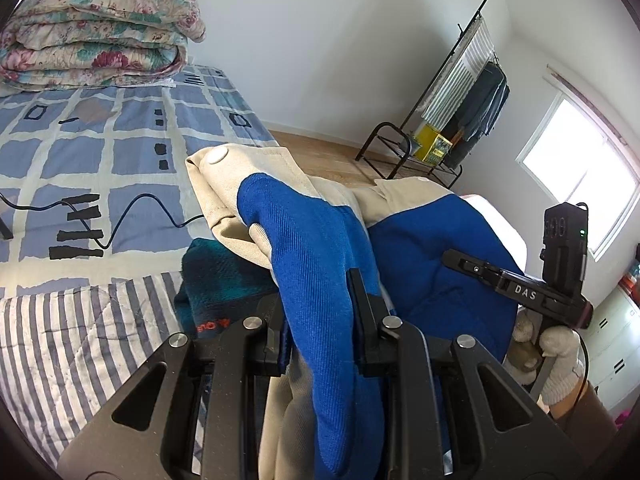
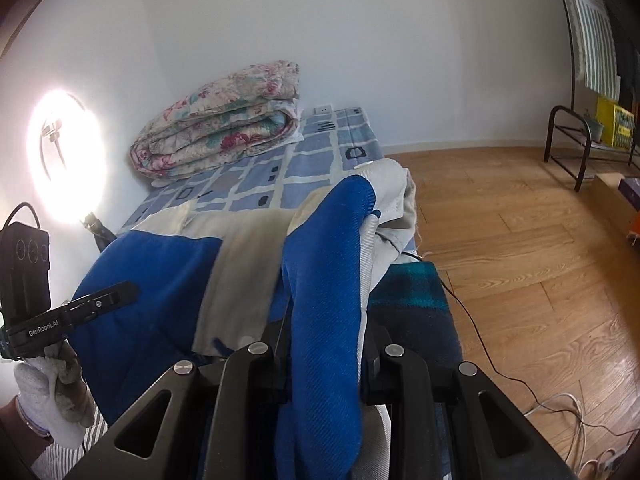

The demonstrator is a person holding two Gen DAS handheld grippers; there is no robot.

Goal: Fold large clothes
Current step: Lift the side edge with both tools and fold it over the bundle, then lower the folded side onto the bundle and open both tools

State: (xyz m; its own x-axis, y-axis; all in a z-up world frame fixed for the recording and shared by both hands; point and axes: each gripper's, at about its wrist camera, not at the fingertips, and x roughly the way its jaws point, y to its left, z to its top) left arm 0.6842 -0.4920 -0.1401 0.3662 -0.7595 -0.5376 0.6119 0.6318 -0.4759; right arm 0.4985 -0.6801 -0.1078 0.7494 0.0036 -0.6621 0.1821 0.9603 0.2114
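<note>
A large blue and beige garment (image 1: 304,240) hangs bunched above the bed, stretched between both grippers. My left gripper (image 1: 320,320) is shut on a thick fold of its blue and beige cloth, which spills forward over the jaws. In the right wrist view my right gripper (image 2: 324,352) is shut on another fold of the same garment (image 2: 324,264). The right gripper's body (image 1: 520,288) shows at the right of the left wrist view, held by a white-gloved hand (image 1: 560,364). The left gripper's body (image 2: 72,312) and its gloved hand (image 2: 52,396) appear at the left of the right wrist view.
The bed's blue checked sheet (image 1: 120,148) carries a folded floral quilt (image 1: 100,36) at the far end, a striped quilt (image 1: 72,340), a dark teal blanket (image 1: 224,280) and a black cable (image 1: 136,216). A clothes rack (image 1: 460,100) stands by the wall. Wooden floor (image 2: 520,240) lies right of the bed, and a ring light (image 2: 66,156) shines on the left.
</note>
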